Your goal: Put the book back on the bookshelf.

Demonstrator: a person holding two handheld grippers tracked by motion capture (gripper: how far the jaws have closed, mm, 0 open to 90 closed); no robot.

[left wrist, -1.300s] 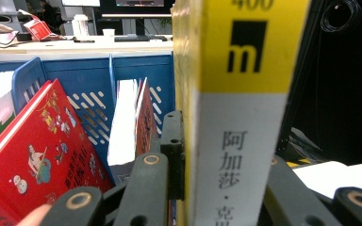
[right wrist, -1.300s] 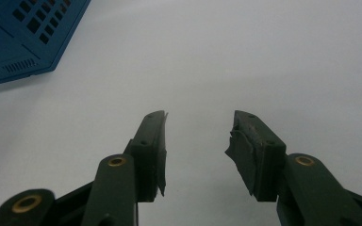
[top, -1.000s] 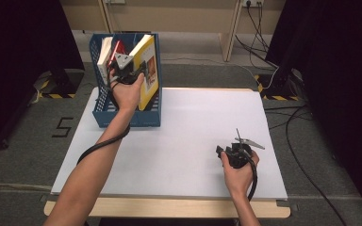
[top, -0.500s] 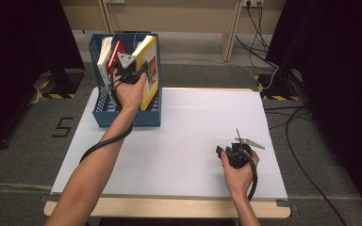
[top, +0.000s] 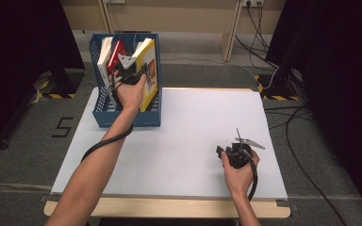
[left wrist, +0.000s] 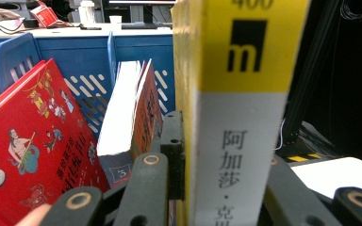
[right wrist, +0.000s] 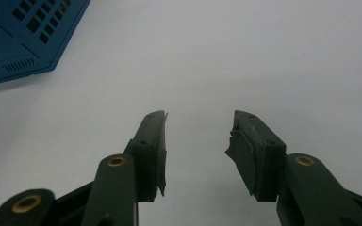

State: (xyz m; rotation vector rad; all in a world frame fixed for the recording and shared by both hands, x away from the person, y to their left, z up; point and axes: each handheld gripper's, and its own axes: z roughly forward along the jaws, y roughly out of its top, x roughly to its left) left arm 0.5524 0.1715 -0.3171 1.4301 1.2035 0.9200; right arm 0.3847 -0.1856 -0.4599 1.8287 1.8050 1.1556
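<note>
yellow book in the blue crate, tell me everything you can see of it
The yellow book stands upright on edge at the right side of the blue crate. Its spine is yellow above, with a black square bearing a small m, and pale grey-white below with dark printed characters. The cover is yellow with a picture panel, and the whole book looks like a thick paperback. The left hand-held gripper is shut on it, a jaw on each side of the spine. A thinner book leans beside it.
</note>
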